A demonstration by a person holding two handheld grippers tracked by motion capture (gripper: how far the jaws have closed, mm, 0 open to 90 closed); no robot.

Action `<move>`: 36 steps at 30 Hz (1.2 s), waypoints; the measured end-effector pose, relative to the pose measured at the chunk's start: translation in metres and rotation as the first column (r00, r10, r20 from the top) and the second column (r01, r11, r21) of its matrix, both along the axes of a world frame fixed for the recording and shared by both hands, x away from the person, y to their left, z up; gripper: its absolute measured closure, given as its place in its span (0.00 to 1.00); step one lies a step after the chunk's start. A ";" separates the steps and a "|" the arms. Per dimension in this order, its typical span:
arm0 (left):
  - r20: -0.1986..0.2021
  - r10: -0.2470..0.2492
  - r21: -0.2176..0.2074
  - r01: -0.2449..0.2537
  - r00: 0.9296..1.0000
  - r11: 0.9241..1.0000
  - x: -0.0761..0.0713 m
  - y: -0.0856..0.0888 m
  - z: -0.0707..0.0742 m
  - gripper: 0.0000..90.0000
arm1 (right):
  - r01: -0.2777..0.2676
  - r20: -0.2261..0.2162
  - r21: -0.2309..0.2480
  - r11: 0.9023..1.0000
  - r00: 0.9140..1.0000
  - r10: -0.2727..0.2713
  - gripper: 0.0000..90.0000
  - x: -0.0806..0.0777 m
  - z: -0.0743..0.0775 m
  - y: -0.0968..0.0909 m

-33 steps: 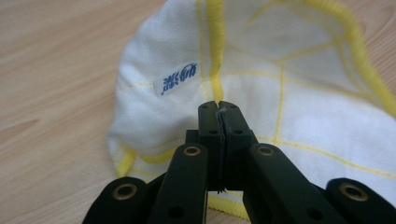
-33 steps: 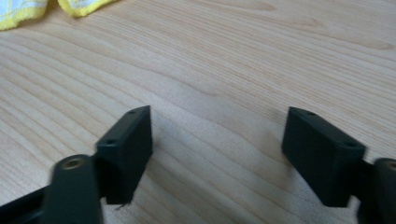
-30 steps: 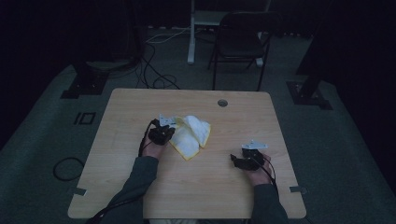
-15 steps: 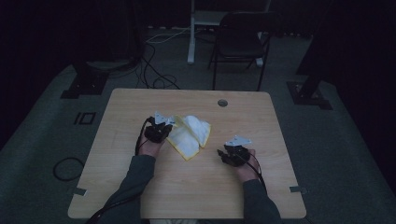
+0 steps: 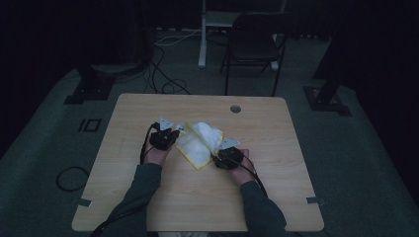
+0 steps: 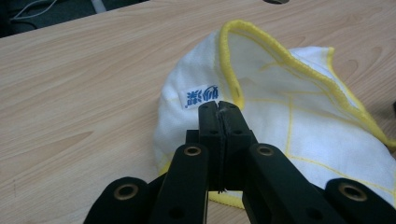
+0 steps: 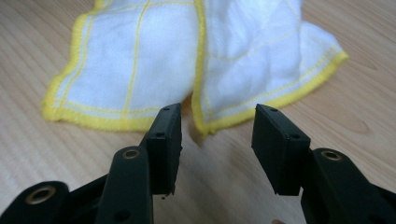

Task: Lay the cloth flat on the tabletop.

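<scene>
The right gripper (image 7: 217,140) has slid left to the cloth (image 7: 187,60), jaws opening, nothing gripped; the left gripper (image 6: 219,121) stays clenched on the cloth

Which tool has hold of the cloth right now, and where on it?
The left tool is shut on the white cloth at its near edge, by the blue label. The right tool stands open at a yellow-hemmed corner, holding nothing.
</scene>
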State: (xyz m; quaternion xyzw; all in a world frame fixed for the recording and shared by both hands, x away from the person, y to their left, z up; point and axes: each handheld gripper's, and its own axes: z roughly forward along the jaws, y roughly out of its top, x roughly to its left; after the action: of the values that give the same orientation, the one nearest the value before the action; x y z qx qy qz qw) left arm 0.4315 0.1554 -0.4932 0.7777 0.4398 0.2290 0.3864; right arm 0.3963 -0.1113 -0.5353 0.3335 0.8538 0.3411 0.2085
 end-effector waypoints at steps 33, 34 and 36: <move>0.087 0.005 -0.046 -0.001 0.996 0.999 -0.016 0.019 0.032 1.00 | 0.088 0.135 0.119 0.989 0.985 -0.104 0.98 0.004 0.059 -0.042; 0.093 0.001 -0.046 0.003 0.996 0.999 -0.018 0.019 0.035 1.00 | 0.091 0.139 0.123 0.988 0.984 -0.108 0.98 0.004 0.061 -0.043; 0.098 -0.006 -0.044 0.010 0.995 0.999 -0.020 0.019 0.036 1.00 | 0.096 0.146 0.131 0.987 0.983 -0.115 0.98 0.002 0.064 -0.047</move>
State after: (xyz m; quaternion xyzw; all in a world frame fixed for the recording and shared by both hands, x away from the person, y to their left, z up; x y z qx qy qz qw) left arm 0.4118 0.1743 -0.4570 0.7586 0.4221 0.2555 0.4256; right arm 0.3980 -0.1584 -0.4712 0.3635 0.7937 0.4061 0.2702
